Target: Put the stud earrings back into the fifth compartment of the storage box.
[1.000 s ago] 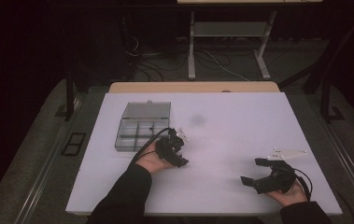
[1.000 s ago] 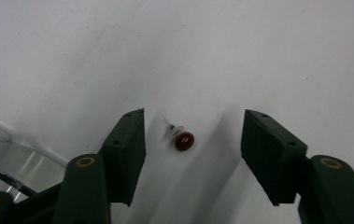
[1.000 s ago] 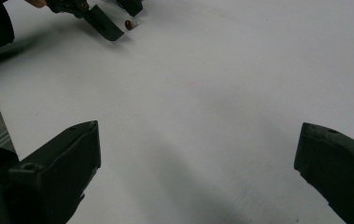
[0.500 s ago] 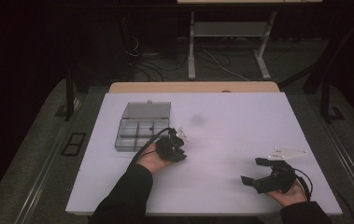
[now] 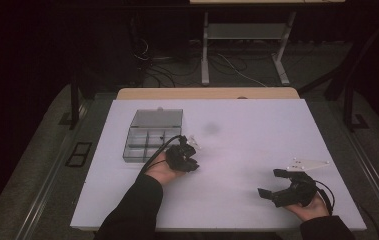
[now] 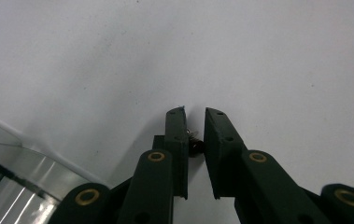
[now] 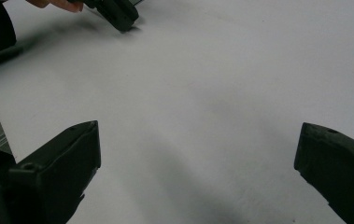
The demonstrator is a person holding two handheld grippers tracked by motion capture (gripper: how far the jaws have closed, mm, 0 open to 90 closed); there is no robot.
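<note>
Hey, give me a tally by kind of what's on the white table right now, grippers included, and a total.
Grippers: 2, the left gripper and the right gripper
Clear compartment box: 1
Small spring-like part pinched by the left gripper: 1
Total: 4

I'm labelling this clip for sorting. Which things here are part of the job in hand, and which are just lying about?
Part of the job:
- left gripper, jaws just closed on a small screw-like part
- compartment box, clear, right beside that gripper

Lying about:
- right gripper, jaws wide open with nothing between them, resting on the white table
- dark smudge on the table
</note>
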